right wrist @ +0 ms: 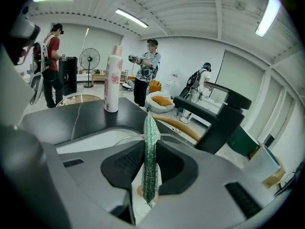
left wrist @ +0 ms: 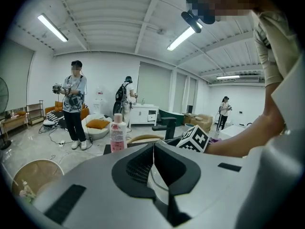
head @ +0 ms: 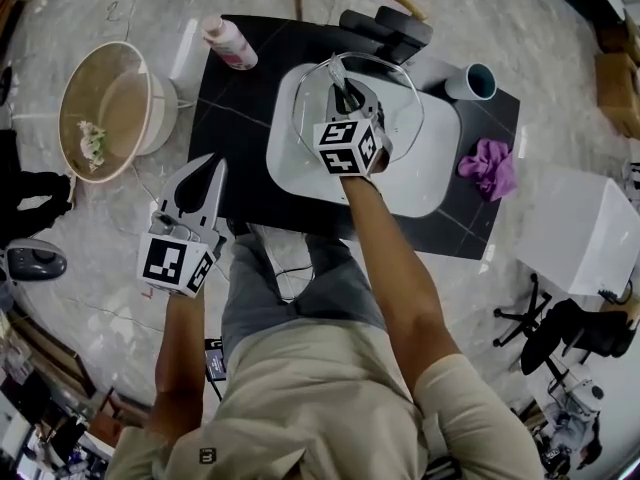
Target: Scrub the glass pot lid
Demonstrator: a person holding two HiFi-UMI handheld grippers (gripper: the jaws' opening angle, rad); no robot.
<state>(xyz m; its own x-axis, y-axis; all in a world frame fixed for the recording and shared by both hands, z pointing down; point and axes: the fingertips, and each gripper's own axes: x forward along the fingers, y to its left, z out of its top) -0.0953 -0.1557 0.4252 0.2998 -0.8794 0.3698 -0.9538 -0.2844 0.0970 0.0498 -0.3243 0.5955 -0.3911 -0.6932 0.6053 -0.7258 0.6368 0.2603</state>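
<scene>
Though the pink bottle (head: 230, 43) at the upper left of the black counter (head: 240, 118) carries a pink label, its print is too small to read in any view. The only other markings are the black-and-white square codes on the gripper cubes.

Head view: the glass pot lid (head: 400, 108) lies in the white sink basin (head: 290, 158), centre of frame. The right gripper (head: 340, 93) is over the lid, jaws pointing at the top of the frame. The left gripper (head: 213, 168) is at lower left, off the counter edge and over the floor.

Right gripper view: jaws clamped on a green glittery scrubber (right wrist: 149, 142), held on edge as a thin vertical strip. This pad barely shows in the head view. The lid rim arcs just beyond the jaws.

Left gripper view: jaws together, nothing between them. The right gripper's cube and forearm cross at centre right.

Surroundings, head view:
- black faucet (head: 395, 28) behind the basin
- cup (head: 470, 81) at the counter's upper right
- purple cloth (head: 490, 166) right of the basin
- round basket (head: 65, 108) on the floor at left
- white box (head: 580, 233) at right

The gripper views alone show the room: ceiling strip lights, several people standing, and a floor fan (right wrist: 90, 61).
</scene>
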